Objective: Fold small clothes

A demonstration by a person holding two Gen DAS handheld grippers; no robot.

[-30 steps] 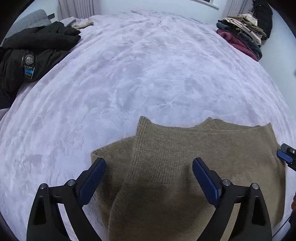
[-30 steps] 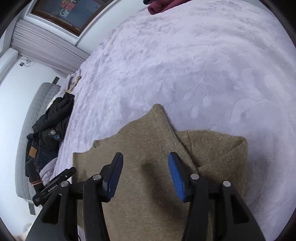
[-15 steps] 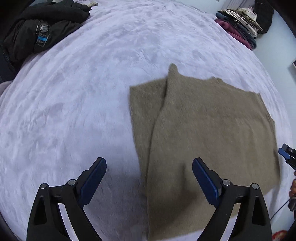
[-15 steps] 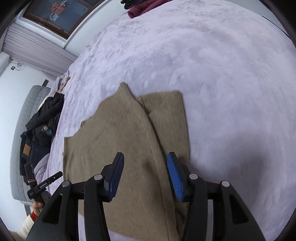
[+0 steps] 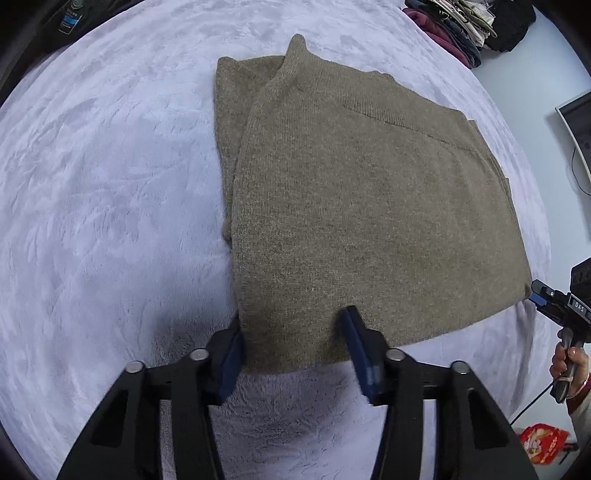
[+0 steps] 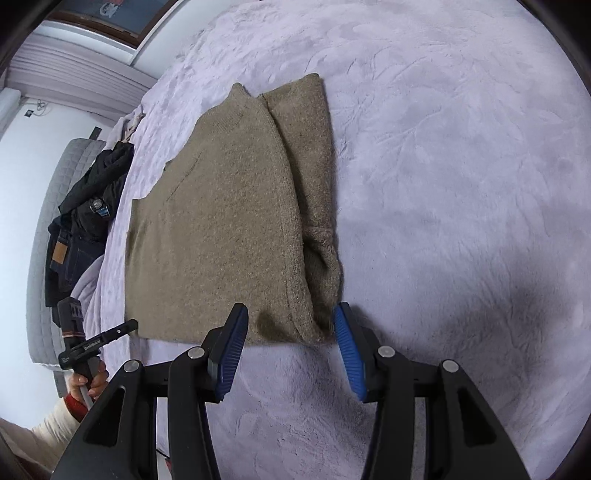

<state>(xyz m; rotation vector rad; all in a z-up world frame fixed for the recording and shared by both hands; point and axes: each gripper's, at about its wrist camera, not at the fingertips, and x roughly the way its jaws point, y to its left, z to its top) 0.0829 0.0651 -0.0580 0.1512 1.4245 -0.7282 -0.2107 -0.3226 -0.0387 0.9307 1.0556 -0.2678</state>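
- A brown knitted sweater (image 5: 369, 206) is laid flat on a bed covered by a lilac plush blanket (image 5: 110, 221), with both sleeves folded in over the body and the collar pointed toward the far edge of the bed.
- The hem of the sweater is placed at the near edge of the bed, just in front of both grippers.
- The left gripper (image 5: 295, 345) is held over the hem's left corner; its jaws are closing, the corner of the fabric is seen between the blue pads, and the fabric is not yet pinched flat.
- The right gripper (image 6: 291, 345) is held over the hem's right corner, where the folded sleeve is bunched; its jaws are kept about half open, with the fabric edge between the pads and no firm grip visible.
- Each gripper is seen from the other's camera at the side of the sweater, gripped by a hand (image 5: 567, 360).
- A pile of dark clothes (image 6: 88, 206) is left at the far left edge of the bed, and a stack of folded clothes (image 5: 461, 29) is placed at the far right corner.
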